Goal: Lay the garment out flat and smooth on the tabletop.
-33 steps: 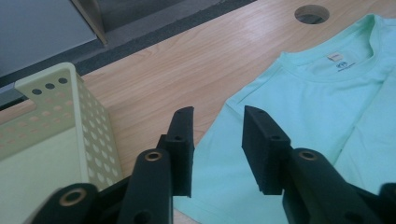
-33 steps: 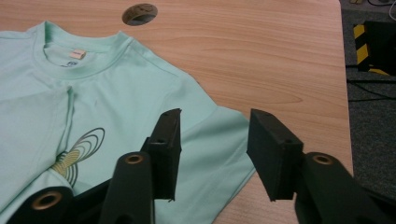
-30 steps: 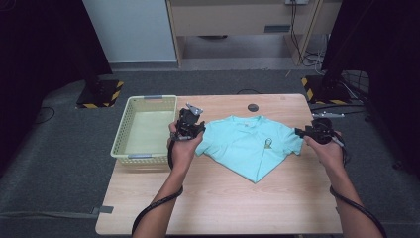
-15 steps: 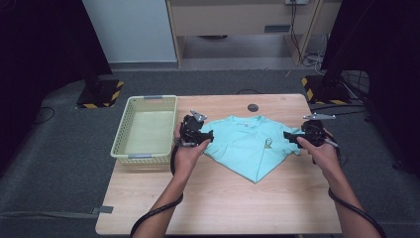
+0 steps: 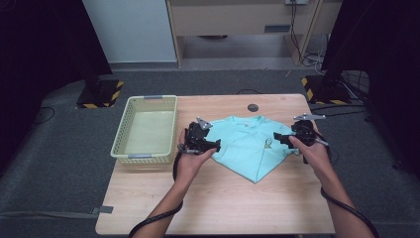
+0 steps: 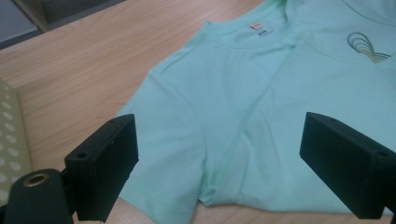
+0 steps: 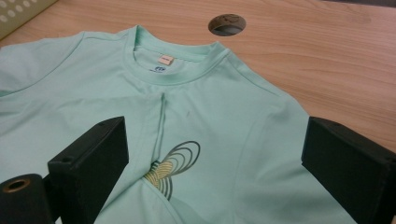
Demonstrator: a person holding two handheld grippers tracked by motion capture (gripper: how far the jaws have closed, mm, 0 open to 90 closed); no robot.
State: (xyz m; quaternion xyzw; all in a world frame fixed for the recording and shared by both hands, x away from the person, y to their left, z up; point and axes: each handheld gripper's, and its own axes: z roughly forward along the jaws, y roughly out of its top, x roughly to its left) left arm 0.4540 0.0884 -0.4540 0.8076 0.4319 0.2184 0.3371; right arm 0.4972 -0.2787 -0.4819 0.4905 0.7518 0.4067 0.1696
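On the table point(image 5: 208, 208), both tongs, left point(image 5: 217, 147) and right point(image 5: 275, 137), have just been spreading, nothing gripped, flanking the mint T-shirt point(image 5: 247, 146).

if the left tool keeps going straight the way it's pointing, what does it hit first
Most likely the shirt: the left tool is open and aimed at the folded sleeve side. Depth is unclear, so it may touch cloth and table together.

Black block-jawed tongs point(image 5: 212, 145), seemingly screw-holed.
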